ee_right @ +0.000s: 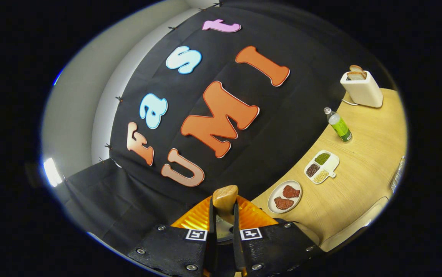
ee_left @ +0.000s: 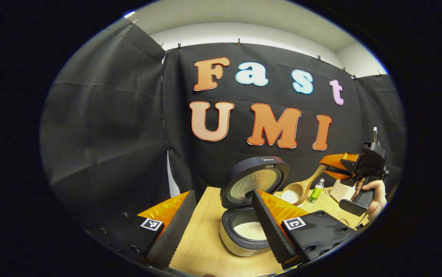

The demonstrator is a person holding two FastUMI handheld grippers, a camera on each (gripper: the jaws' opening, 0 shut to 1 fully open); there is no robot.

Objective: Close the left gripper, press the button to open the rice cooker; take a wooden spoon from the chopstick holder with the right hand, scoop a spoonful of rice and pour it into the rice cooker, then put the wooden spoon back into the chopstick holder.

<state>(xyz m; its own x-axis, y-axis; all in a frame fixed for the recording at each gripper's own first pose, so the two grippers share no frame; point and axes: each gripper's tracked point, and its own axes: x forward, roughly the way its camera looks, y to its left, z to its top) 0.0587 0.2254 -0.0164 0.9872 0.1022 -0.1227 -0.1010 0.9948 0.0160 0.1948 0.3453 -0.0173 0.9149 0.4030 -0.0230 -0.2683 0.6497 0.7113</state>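
Lid: the rice cooker point(ee_left: 250, 227) stands open on the bench point(ee_left: 205, 246), its lid point(ee_left: 254, 181) tipped up and back, so the button press looks done.
Left tool: the left tool point(ee_left: 221, 227) hangs above the bench in front of the cooker, its two fingers spread apart and holding nothing.
Right tool: the right tool point(ee_right: 221, 231) has its fingers together, clamped on the handle of the wooden spoon point(ee_right: 225, 200).
Spoon: in the left gripper view the wooden spoon's bowl point(ee_left: 293, 193) sits raised just right of the open lid, with what seems to be white rice in it, though this is small and hard to confirm.
Pot: white rice already lies in the cooker's inner pot point(ee_left: 250, 230).
Left to do: tipping the spoonful into the pot, if not already done, then returning the spoon to the chopstick holder.
Around: a green bottle point(ee_right: 338, 125), a toaster with bread point(ee_right: 361, 90), a three-part dish of beans point(ee_right: 321, 166) and a plate of meat point(ee_right: 284, 197) stand along the bench.
In the way: the upright lid stands between spoon and pot; I judge the spoon must pass in front of it.
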